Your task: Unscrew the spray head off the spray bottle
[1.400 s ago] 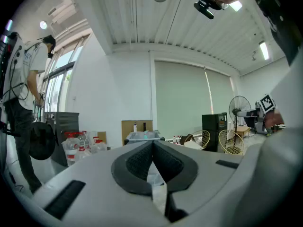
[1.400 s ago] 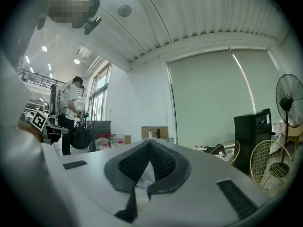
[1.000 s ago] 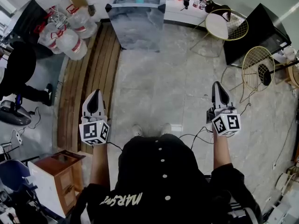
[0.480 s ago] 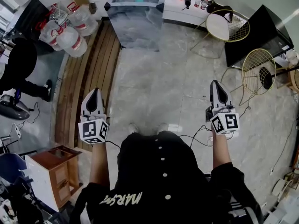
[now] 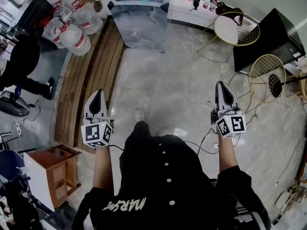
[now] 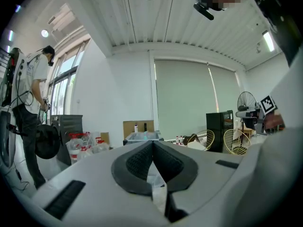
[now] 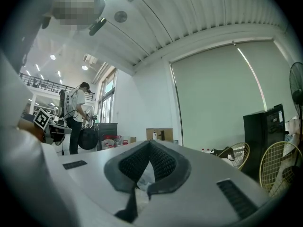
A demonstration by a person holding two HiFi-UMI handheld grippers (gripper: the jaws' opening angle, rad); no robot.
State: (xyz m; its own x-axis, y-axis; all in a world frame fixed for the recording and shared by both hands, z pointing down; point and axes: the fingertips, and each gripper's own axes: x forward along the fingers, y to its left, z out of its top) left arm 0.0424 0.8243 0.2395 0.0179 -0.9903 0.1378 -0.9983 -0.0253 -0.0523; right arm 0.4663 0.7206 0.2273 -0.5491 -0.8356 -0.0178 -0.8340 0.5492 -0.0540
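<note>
Pale grey marble-look floor (image 5: 177, 80): polished, glossy. Brown wooden plank strip (image 5: 91, 71), 10 o'clock: matt. Gold wire chair (image 5: 261, 71), 2 o'clock: metal. Left gripper (image 5: 98, 94), right gripper (image 5: 221, 85): matt grey plastic shells.

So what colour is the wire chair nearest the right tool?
Gold; the wire chair shows best in the head view.

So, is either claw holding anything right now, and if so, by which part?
Nothing is held. The left claw and the right claw are both shut with nothing between their jaws.
</note>
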